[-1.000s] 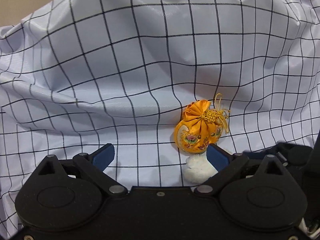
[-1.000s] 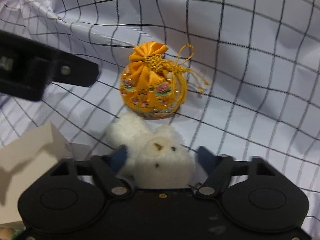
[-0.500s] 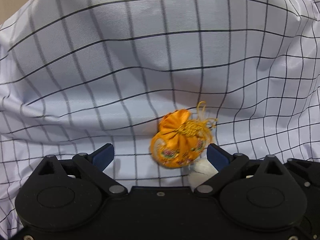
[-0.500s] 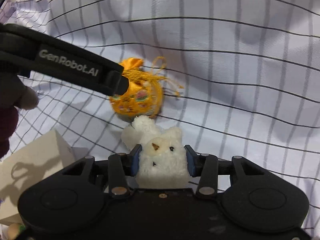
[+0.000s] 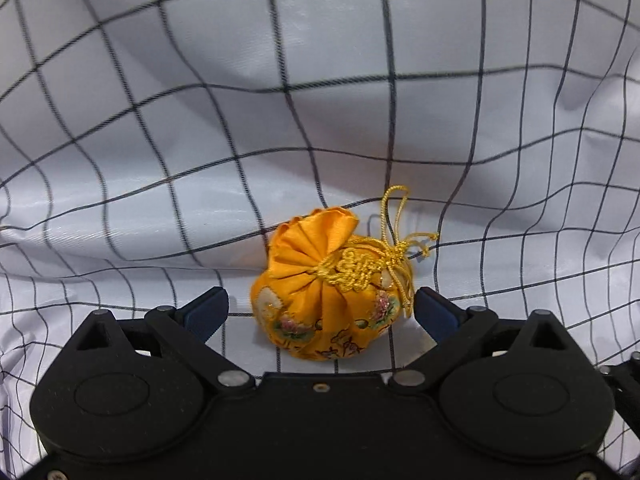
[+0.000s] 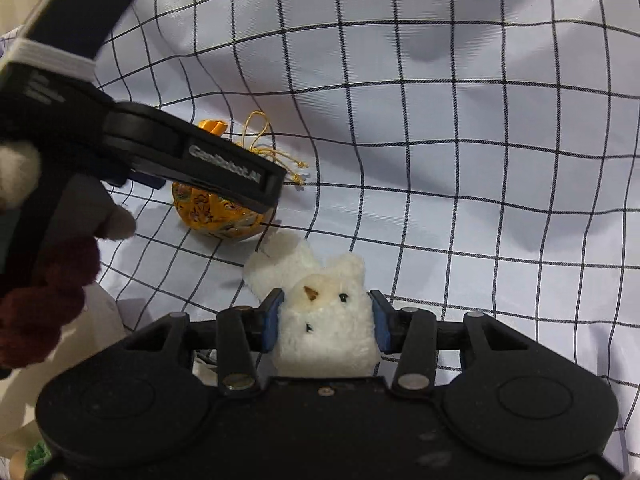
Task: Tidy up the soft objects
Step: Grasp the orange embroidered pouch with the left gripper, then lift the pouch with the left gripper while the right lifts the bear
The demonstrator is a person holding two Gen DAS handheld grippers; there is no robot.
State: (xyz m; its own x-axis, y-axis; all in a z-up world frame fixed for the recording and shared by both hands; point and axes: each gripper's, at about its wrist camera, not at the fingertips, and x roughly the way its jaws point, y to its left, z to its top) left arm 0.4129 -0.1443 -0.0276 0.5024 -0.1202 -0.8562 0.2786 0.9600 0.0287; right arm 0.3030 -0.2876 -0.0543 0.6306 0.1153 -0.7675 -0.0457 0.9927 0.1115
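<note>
Left wrist view: the left gripper (image 5: 321,307) stands wide open low in the frame, its blue pads on either side of the orange drawstring pouch (image 5: 328,300) without touching it. The pouch lies on the checked cloth (image 5: 200,120) just below centre, its gathered mouth tilted up and left, its gold cord (image 5: 394,216) looping off toward the right pad.

Right wrist view: the right gripper (image 6: 325,319) is closed on the white plush toy (image 6: 326,330) at lower centre, both pads pressed into its fluffy sides, one ear poking out toward the upper left. The left gripper (image 6: 224,168) crosses the left of the frame, covering most of the pouch (image 6: 218,216).

Risks, as I judge them: if the left claw closes from here, the right pad may catch only the cord or the loose ruffle, so the pouch would swing or slip out on lifting. The satin looks slippery and the filling may squash sideways. The wrinkled cloth could get pinched beneath the pads and lift along. The two grippers are near one another, so they might bump.
</note>
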